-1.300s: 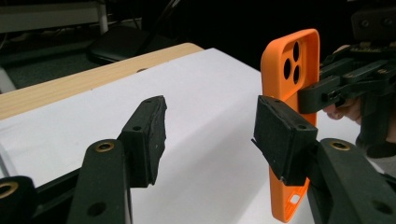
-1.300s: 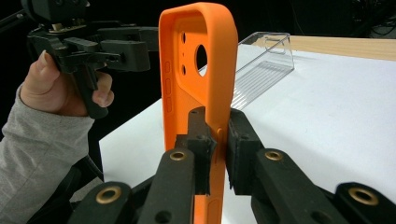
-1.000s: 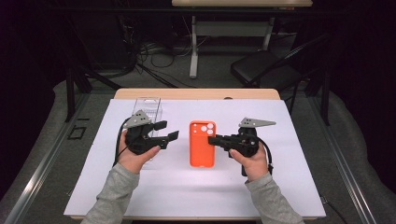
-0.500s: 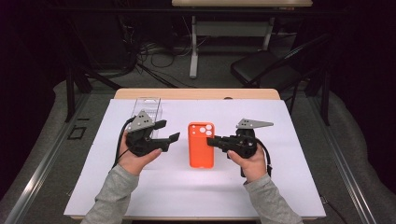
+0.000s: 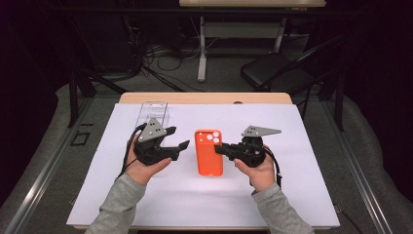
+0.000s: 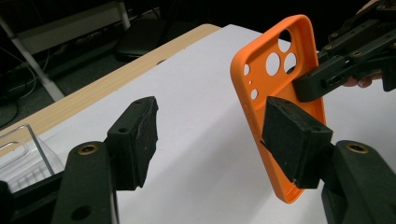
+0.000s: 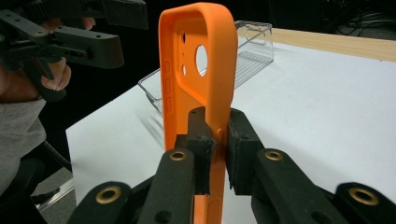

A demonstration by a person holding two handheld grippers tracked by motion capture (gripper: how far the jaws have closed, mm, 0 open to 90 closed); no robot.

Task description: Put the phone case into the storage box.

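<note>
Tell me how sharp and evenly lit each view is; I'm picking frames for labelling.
High view: white table cover bright, surroundings nearly black, orange phone case crisp. Left gripper view: case sharp, soft shadows, clear box cropped at the edge. Right gripper view: right gripper close and slightly soft, dark background at left.

One orange case (image 5: 209, 151), one clear, perhaps (image 5: 152, 114).
</note>
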